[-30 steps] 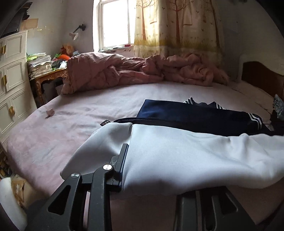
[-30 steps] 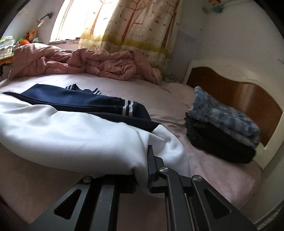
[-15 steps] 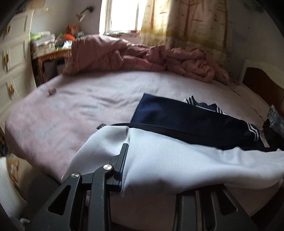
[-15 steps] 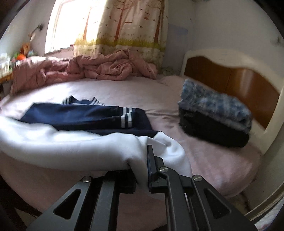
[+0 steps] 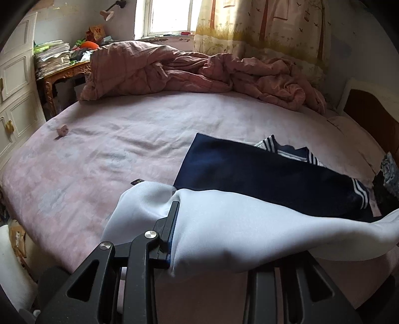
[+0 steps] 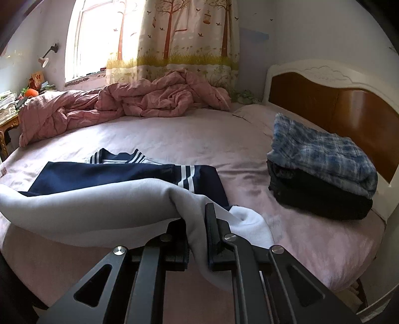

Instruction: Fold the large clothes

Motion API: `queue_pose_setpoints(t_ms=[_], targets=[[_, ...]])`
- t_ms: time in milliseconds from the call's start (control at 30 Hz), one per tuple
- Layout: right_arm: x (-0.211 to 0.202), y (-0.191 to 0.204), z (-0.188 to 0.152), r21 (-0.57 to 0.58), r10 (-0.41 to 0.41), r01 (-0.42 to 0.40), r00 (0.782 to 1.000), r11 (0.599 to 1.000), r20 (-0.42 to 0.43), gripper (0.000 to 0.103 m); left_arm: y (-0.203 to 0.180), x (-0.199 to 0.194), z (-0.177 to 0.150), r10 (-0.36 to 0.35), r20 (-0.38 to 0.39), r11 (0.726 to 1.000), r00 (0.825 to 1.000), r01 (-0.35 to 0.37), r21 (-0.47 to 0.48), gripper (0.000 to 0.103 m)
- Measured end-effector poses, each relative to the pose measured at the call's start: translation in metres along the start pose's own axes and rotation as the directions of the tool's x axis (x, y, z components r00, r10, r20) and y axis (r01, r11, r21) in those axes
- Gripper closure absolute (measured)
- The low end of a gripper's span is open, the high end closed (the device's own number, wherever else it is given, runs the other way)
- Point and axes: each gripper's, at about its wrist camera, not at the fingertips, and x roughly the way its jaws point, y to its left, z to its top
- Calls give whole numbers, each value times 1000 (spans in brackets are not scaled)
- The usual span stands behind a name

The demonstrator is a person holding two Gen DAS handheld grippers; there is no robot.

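- White fabric fills both of your tongs: the left gripper (image 5: 212,239) is clamped on the garment (image 5: 249,224) at its left corner, though only the left finger (image 5: 172,224) shows; the other is under the cloth.
- Your right gripper (image 6: 197,236) is pinched on the garment (image 6: 87,204) at the right corner, with cloth bunched between both fingers (image 6: 212,224) and a tail hanging below them.
- Between your two grips the white hem is lifted off the bed (image 5: 112,149) and sags in a long band across the lower part of each view.
- Beyond the white band, at 12 o'clock from the right gripper, the navy part (image 6: 112,174) of the same garment lies flat on the sheet, with white stripes (image 6: 185,178) on a cuff and a striped collar (image 6: 117,157) further back.
- In the left view the navy part (image 5: 261,174) sits at 1 o'clock from your tongs, and a small dark tag (image 5: 136,181) lies on the sheet just beside the white corner.
- At 2 o'clock from the right gripper a folded stack (image 6: 321,179) rests on the bed near the headboard (image 6: 349,99): a blue plaid piece on top of a black one.
- A crumpled pink quilt (image 6: 124,107) runs along the far edge of the bed, at 11 to 12 o'clock, under the curtain (image 6: 187,37) and window (image 5: 172,15).
- At 10 o'clock in the left view a small pink object (image 5: 62,130) lies on the sheet, well apart from the garment.
- Further left stand a desk (image 5: 64,74) piled with papers and a white cabinet (image 5: 15,87).
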Motion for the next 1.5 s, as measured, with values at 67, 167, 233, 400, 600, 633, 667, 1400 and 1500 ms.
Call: queue_pose_setpoints(t_ms=[67, 167, 233, 400, 600, 633, 667, 1400, 1500], targets=[[4, 0, 7, 6, 12, -12, 1000, 1000, 2, 94, 2, 10, 13, -33, -8, 999, 999, 33, -19, 72], [15, -1, 23, 9, 30, -30, 999, 1000, 17, 94, 9, 41, 34, -87, -69, 991, 994, 79, -111, 72], [29, 0, 35, -1, 39, -39, 999, 999, 18, 94, 6, 53, 47, -112, -78, 987, 991, 102, -124, 72], [73, -1, 64, -7, 51, -51, 999, 999, -12, 94, -13, 96, 75, -59, -107, 996, 993, 51, -74, 72], [154, -3, 88, 20, 71, -69, 990, 997, -122, 94, -29, 151, 104, -16, -174, 1000, 985, 11, -30, 72], [168, -3, 91, 21, 70, -68, 988, 997, -139, 94, -31, 158, 107, -5, -179, 1000, 984, 1, -22, 72], [178, -3, 93, 21, 72, -69, 985, 997, -154, 94, -33, 165, 110, 5, -183, 1000, 983, -8, -13, 72], [185, -20, 74, 60, 108, -101, 988, 993, -114, 15, -39, 108, 82, -167, 22, 968, 986, 159, 195, 7], [148, -27, 63, 42, 91, -89, 994, 995, -55, 15, -26, 103, 75, -91, 70, 986, 993, 79, 149, 6]])
